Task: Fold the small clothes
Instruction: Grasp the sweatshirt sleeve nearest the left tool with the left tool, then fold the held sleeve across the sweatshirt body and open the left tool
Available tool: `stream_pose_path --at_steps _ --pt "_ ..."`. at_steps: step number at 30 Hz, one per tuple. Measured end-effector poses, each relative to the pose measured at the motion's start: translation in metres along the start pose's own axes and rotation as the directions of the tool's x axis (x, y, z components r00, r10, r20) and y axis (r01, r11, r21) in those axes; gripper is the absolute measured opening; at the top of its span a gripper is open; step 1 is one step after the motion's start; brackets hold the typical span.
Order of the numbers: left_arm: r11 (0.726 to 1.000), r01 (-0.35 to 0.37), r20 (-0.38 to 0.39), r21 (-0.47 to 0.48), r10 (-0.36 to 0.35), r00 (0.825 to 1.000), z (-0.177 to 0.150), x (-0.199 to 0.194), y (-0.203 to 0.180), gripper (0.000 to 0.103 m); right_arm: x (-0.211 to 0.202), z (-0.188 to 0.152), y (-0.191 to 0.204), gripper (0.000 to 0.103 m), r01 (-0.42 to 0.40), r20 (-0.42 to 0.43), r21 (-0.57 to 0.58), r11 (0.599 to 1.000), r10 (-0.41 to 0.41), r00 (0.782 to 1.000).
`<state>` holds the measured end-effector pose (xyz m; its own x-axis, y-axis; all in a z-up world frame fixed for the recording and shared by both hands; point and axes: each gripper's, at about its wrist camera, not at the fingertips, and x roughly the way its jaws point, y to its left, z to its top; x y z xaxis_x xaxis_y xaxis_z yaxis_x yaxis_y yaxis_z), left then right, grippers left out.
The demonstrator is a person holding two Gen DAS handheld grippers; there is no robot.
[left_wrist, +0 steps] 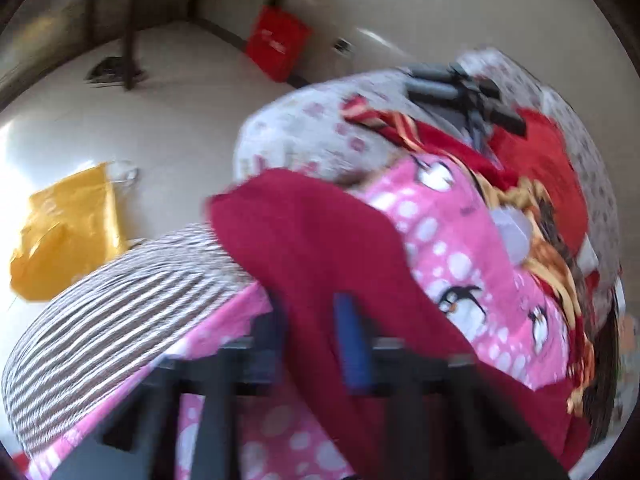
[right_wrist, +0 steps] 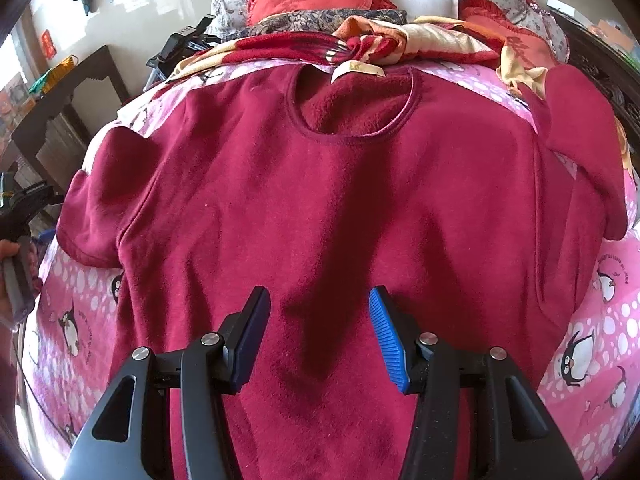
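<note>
Red shirt (right_wrist: 320,208) lies spread flat on the bed (right_wrist: 592,340), front up, collar (right_wrist: 352,112) at the far end from the right claw (right_wrist: 318,328). Both sleeves are out to the sides, so no fold looks made yet. Judging from that, we're at the first fold.

Right claw: fingers spread wide, nothing between them, hovering over the shirt's lower middle. Whether the tips touch the cloth I can't tell.

Left claw (left_wrist: 316,332): view is blurred. A flap of the red shirt sits right at the fingers and drapes over them, one blue pad (left_wrist: 352,344) showing beside it. Looks like it could be pinching the shirt's left edge, but I can't tell from this frame if it's pressed together or spread. In the right view the left claw's body sits at the far left edge, just beside the left sleeve (right_wrist: 100,200).

Next move, my read: take the left sleeve and side across toward the shirt's middle, then the same from the right sleeve (right_wrist: 584,152). Right claw needs to shift out to its right, drop to the hem or sleeve edge, and close on a single layer.

Risk: fleece is thick and may bunch, and the pink sheet under it could get caught in the pinch.
</note>
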<state>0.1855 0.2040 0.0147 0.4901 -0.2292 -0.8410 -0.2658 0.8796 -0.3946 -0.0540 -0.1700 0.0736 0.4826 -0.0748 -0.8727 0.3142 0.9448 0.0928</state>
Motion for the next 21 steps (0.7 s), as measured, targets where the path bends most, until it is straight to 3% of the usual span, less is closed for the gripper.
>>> stream_pose_path --at_steps 2,5,7,11,12,14,15,17,21 --pt "1.000 0.005 0.012 -0.001 -0.005 1.000 0.002 -0.009 -0.009 0.009 -0.001 0.001 0.000 0.030 0.001 0.001 0.001 1.000 -0.001 1.000" --pt "0.994 0.094 0.071 0.063 -0.098 0.993 -0.008 -0.050 -0.035 0.008 -0.005 0.002 -0.001 0.030 -0.005 0.014 -0.005 1.000 0.005 1.000" --pt "0.975 0.164 0.094 0.151 -0.180 0.979 -0.022 -0.084 -0.065 0.008 -0.008 0.002 -0.004 0.030 -0.006 0.024 -0.002 1.000 0.006 1.000" --pt "0.888 0.303 0.056 0.347 -0.342 0.938 -0.071 -0.137 -0.140 0.008 -0.011 0.002 -0.018 0.030 -0.014 0.032 0.048 0.999 0.012 0.999" --pt "0.848 0.338 0.026 0.408 -0.381 0.924 -0.093 -0.146 -0.165 0.008 -0.014 0.002 -0.024 0.030 -0.018 0.040 0.070 0.997 0.015 0.999" --pt "0.798 0.370 -0.026 0.475 -0.407 0.913 -0.123 -0.149 -0.198 0.008 -0.020 0.002 -0.032 0.030 -0.023 0.055 0.093 0.995 0.018 0.998" --pt "0.768 0.387 -0.064 0.510 -0.414 0.908 -0.144 -0.146 -0.218 0.008 -0.023 0.001 -0.036 0.030 -0.024 0.063 0.102 0.994 0.017 0.998" --pt "0.734 0.392 -0.116 0.555 -0.398 0.910 -0.175 -0.134 -0.241 0.008 -0.030 0.000 -0.045 0.030 -0.019 0.075 0.113 0.993 0.010 0.997" --pt "0.694 0.410 -0.250 0.591 -0.326 0.912 -0.246 -0.085 -0.272 0.008 -0.041 -0.003 -0.071 0.030 -0.014 0.088 0.155 0.988 0.000 0.996"
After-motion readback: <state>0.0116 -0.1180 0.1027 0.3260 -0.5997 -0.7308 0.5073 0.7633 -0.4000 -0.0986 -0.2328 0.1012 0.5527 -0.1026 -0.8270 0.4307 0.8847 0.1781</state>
